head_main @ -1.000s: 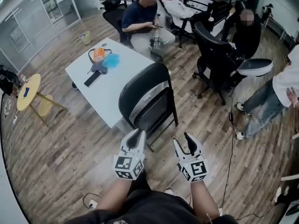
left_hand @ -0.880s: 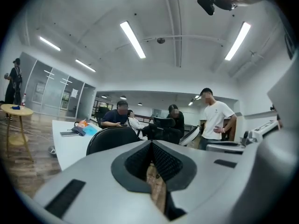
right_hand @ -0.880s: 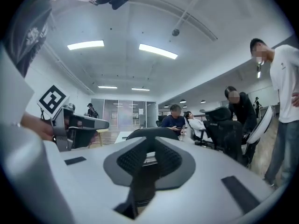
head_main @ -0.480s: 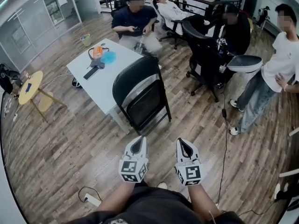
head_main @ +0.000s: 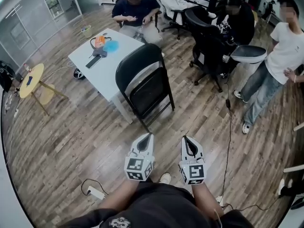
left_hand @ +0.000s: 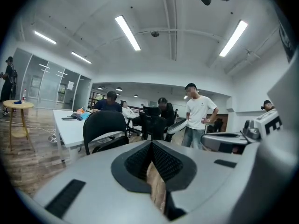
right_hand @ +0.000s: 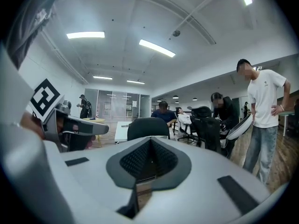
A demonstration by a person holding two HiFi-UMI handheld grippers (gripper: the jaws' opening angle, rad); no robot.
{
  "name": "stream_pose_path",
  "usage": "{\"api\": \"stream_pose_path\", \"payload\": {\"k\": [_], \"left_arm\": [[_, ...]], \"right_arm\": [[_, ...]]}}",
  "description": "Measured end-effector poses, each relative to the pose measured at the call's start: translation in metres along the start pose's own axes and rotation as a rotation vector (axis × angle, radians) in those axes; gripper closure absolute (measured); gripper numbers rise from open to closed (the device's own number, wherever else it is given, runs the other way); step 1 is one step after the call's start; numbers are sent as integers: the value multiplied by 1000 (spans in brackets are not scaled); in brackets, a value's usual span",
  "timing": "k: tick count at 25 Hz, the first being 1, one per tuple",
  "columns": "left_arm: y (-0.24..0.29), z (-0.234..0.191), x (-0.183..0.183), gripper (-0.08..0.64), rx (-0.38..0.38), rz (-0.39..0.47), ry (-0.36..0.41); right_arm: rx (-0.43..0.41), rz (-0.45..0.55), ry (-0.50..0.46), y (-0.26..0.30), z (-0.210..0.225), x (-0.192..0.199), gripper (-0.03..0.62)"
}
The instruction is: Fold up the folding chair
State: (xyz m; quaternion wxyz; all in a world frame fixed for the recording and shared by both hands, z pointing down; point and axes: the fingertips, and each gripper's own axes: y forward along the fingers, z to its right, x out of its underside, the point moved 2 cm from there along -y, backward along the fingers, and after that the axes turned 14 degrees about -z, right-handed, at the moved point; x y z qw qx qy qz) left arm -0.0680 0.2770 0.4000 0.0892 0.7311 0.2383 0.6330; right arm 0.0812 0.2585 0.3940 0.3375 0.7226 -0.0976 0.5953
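A black folding chair [head_main: 145, 82] stands on the wood floor against the white table [head_main: 107, 75], its seat tipped up flat against the backrest. It also shows ahead in the left gripper view [left_hand: 105, 127] and the right gripper view [right_hand: 148, 127]. My left gripper [head_main: 149, 136] and right gripper [head_main: 185, 138] hover side by side over the floor, well short of the chair. Both are shut with nothing between their jaws.
The table carries an orange and blue bundle [head_main: 103, 44] and a dark remote [head_main: 92, 61]. Seated people and black office chairs [head_main: 209, 42] crowd the back. A standing person [head_main: 273, 61] is at right. A yellow round stool [head_main: 31, 82] stands left; a power strip [head_main: 96, 193] and cables lie near my feet.
Both grippers have drawn back from the chair toward my body and shut. The chair now stands farther off, untouched.
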Motion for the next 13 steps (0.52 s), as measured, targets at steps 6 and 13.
{"api": "stream_pose_path", "payload": {"k": [6,13], "left_arm": [[-13,-5,8,555,-30,9,8],[-20,-9,7,555,-34,2,21]], "right_arm": [[24,16,-50,-6,-14,1,578],[38,34,-41,-8,-18,-5,578]]}}
